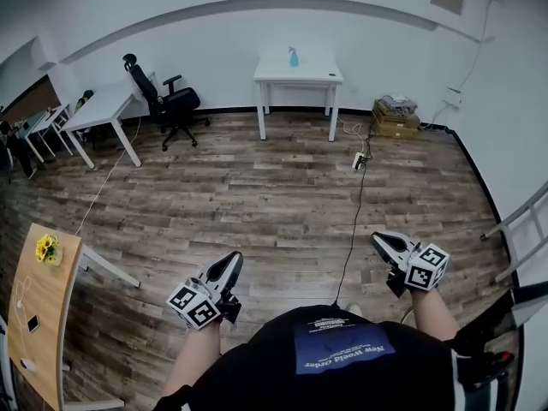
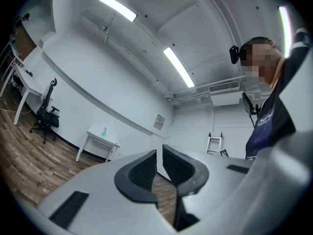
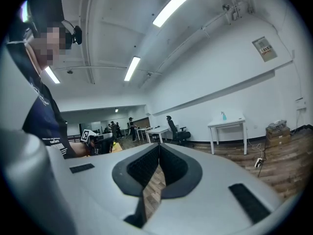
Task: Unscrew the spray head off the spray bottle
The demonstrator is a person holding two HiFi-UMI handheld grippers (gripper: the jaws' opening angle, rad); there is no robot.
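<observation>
A small blue spray bottle [image 1: 294, 56] stands upright on a white table [image 1: 321, 73] against the far wall; it also shows as a tiny shape in the left gripper view [image 2: 104, 131] and the right gripper view [image 3: 224, 115]. My left gripper [image 1: 233, 266] is held low in front of the person's body, shut and empty. My right gripper [image 1: 381, 244] is at the right, likewise shut with nothing between its jaws. Both are far from the bottle, across the wooden floor.
A black office chair [image 1: 167, 103] and a white desk [image 1: 101, 110] stand at the left. A cable [image 1: 354, 221] runs over the floor to a power strip [image 1: 359, 161]. Boxes [image 1: 395, 116] sit by the right wall. A wooden desk with flowers [image 1: 45, 248] is at my near left.
</observation>
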